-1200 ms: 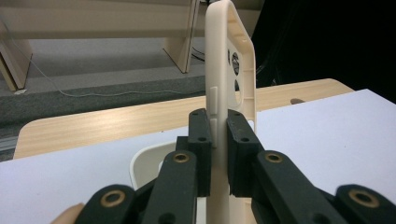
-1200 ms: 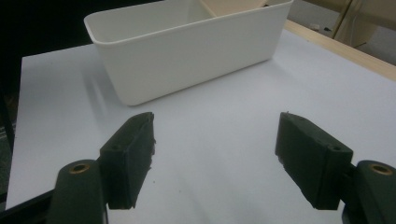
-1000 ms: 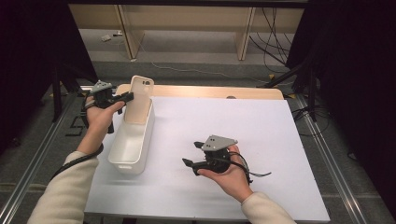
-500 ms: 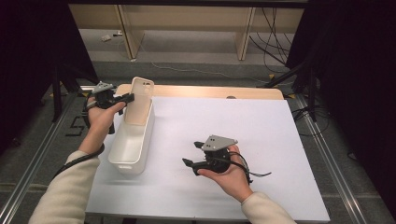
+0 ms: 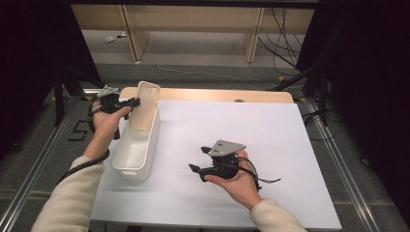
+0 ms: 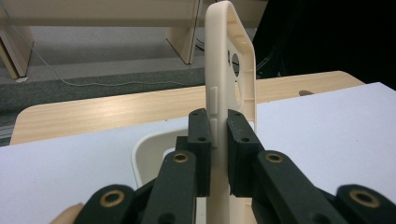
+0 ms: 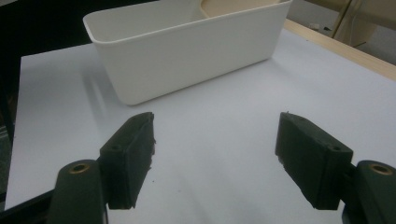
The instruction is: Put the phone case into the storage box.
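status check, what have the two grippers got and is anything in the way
Left gripper shut on the upright lid standing in the white bin. Right gripper open, empty, over the white sheet. Nothing in the way.

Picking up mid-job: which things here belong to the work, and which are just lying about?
In the job:
- white bin
- its lid, clamped upright by the left gripper
- right gripper, open over the white sheet

Lying about:
- floor cables
- wooden legs
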